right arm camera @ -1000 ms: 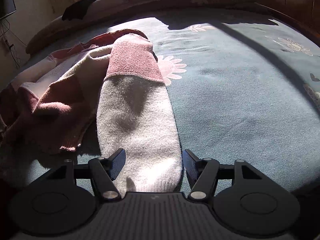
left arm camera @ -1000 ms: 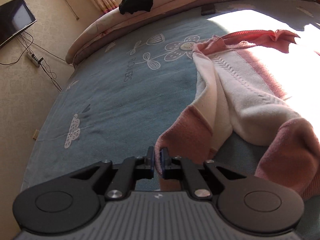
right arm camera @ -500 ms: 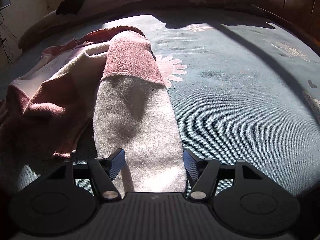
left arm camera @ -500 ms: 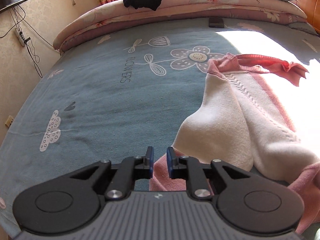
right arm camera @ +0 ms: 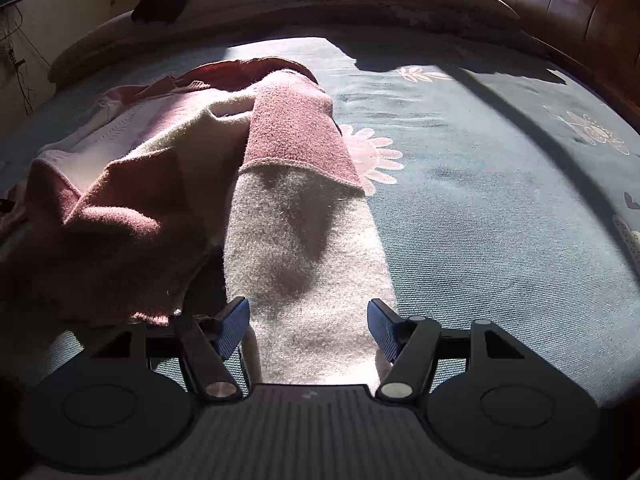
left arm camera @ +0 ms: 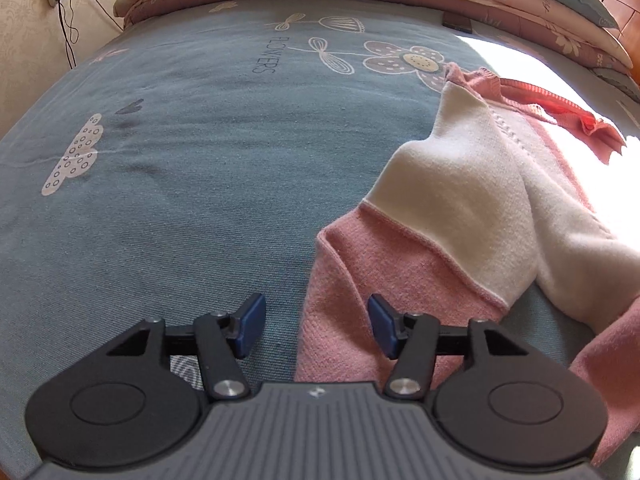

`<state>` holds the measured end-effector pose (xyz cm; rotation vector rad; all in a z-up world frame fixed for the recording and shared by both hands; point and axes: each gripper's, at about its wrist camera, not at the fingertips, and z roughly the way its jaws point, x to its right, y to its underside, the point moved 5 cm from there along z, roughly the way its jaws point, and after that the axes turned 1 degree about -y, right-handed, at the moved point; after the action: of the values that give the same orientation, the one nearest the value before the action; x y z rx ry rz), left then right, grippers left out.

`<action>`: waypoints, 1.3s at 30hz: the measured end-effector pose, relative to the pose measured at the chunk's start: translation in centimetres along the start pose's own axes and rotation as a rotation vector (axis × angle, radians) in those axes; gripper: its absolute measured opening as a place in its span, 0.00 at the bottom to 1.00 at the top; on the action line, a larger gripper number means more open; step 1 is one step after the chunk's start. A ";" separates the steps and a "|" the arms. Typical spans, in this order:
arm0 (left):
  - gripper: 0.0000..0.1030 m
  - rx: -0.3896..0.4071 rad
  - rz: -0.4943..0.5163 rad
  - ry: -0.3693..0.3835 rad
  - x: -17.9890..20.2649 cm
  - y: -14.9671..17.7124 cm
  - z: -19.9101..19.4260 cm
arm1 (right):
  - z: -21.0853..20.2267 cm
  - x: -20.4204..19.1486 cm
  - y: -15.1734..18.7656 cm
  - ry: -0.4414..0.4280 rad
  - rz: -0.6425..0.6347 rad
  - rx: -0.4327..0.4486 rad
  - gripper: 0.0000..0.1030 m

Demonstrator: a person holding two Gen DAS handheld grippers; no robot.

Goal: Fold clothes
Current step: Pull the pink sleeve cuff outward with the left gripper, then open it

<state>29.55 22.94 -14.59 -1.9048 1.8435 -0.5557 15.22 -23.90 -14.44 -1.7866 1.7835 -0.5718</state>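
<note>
Your left gripper (left arm camera: pixel 316 330) hovers low over the blue bedspread (left arm camera: pixel 180 184) with its fingers spread wide, holding nothing; the pink end of one sweater sleeve (left arm camera: pixel 360 280) lies on the bed between and just under them. Your right gripper (right arm camera: pixel 308 330) is likewise wide and empty, with the cream end of the other sleeve (right arm camera: pixel 308 264) lying flat between its fingers. The pink and cream sweater (right arm camera: pixel 152 168) sits crumpled mid-bed, left of that sleeve.
</note>
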 end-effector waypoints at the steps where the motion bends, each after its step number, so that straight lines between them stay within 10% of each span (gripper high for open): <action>1: 0.52 -0.003 -0.004 0.010 -0.1 0.2 0.1 | -0.1 -0.2 0.0 0.000 -0.005 0.001 0.68; 7: 0.09 0.020 0.094 -0.012 1.7 0.4 -0.9 | -0.4 -0.8 -0.1 0.010 -0.013 0.005 0.68; 26: 0.08 0.213 0.078 -0.362 -6.1 -8.8 -2.9 | 0.3 -1.4 -0.8 0.048 -0.046 0.014 0.68; 39: 0.08 0.215 0.015 -0.416 -8.8 -12.0 0.7 | 1.8 -1.9 -1.8 0.079 -0.052 -0.004 0.68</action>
<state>39.59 32.01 -8.34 -1.7084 1.4681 -0.3064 17.72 -21.94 -14.52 -1.8408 1.7956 -0.6692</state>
